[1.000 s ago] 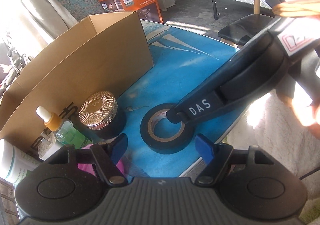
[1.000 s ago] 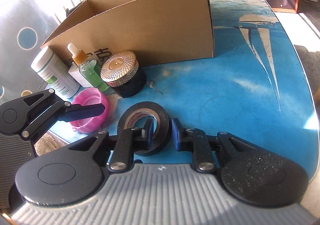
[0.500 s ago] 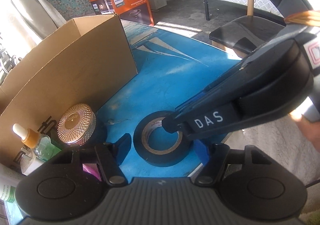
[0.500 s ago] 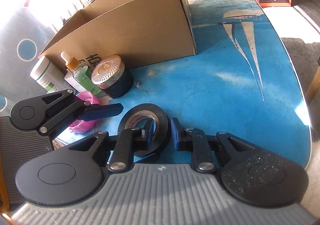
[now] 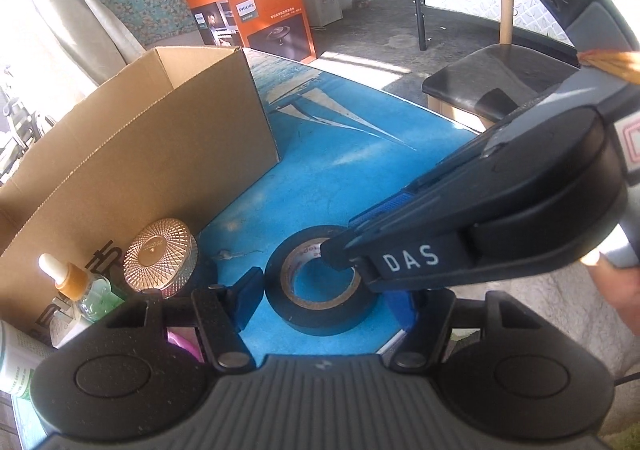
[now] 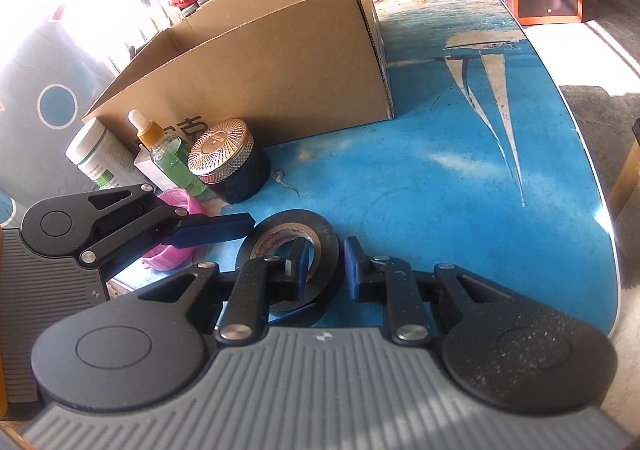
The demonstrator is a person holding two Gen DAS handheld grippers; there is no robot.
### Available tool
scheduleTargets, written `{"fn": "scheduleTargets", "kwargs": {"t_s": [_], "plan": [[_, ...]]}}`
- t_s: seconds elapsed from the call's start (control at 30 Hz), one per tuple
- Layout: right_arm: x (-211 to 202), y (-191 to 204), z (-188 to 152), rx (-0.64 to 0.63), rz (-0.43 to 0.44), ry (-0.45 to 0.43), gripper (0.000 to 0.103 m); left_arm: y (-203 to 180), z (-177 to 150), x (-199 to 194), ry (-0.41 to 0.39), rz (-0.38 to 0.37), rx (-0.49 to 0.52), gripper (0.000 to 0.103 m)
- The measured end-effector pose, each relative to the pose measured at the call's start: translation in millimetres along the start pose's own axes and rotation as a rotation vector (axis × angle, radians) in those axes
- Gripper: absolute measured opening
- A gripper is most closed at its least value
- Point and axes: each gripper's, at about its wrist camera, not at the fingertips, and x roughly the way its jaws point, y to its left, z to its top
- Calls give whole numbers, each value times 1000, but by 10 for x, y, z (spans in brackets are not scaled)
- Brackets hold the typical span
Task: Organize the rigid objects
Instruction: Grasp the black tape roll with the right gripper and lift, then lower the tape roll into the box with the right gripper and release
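Observation:
A black roll of tape (image 5: 316, 284) lies flat on the blue table near its front edge; it also shows in the right wrist view (image 6: 288, 246). My right gripper (image 6: 325, 264) straddles the roll's right wall, one finger inside the hole and one outside, with a small gap still visible. My left gripper (image 5: 326, 300) is open, its fingers on either side of the roll. An open cardboard box (image 5: 152, 154) stands behind. A black jar with a gold lid (image 6: 224, 158), a green dropper bottle (image 6: 164, 154), a white bottle (image 6: 100, 158) and a pink cup (image 6: 176, 230) stand left of the roll.
An orange Philips box (image 5: 260, 22) stands on the floor beyond the table. A black chair seat (image 5: 488, 78) is at the right. The table edge runs close in front of the roll and along the right side (image 6: 600, 210).
My left gripper has swung right and closed in on the roll, which now lies between its fingers. My right gripper has kept its place over the roll's wall.

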Motion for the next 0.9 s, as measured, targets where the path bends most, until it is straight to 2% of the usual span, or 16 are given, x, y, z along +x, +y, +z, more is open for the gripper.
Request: {"fn": "scheduleTargets", "kwargs": {"t_s": [0.1,0.3,0.4,0.47,0.57,0.67,0.73,0.8,0.9], "plan": [[-183,131,103,-43,-11,-52,18,20,69,-213,-67,47,26,66],[-553,541,603,-199,23,-213,18,343,351,-729,-217,214,43,66],[-585,777,935,-275,65,-251,18,639,475,-879,-237,268,13,66],[-514,946,1198,-330,99,-249,19,916,559,-926,-216,289,-20,66],[-227,1147,1626,-369,154,-168,19,1357,659,-883,-152,273,-88,66],[296,1329,2025,-356,209,8,19,1844,691,-708,-43,205,-172,61],[651,1377,2194,-314,251,133,19,2113,659,-546,41,155,-227,59],[971,1376,2307,-249,277,235,18,2265,603,-411,67,116,-246,54],[1368,1381,2364,-170,327,358,15,2525,485,-191,133,64,-313,52]]}}
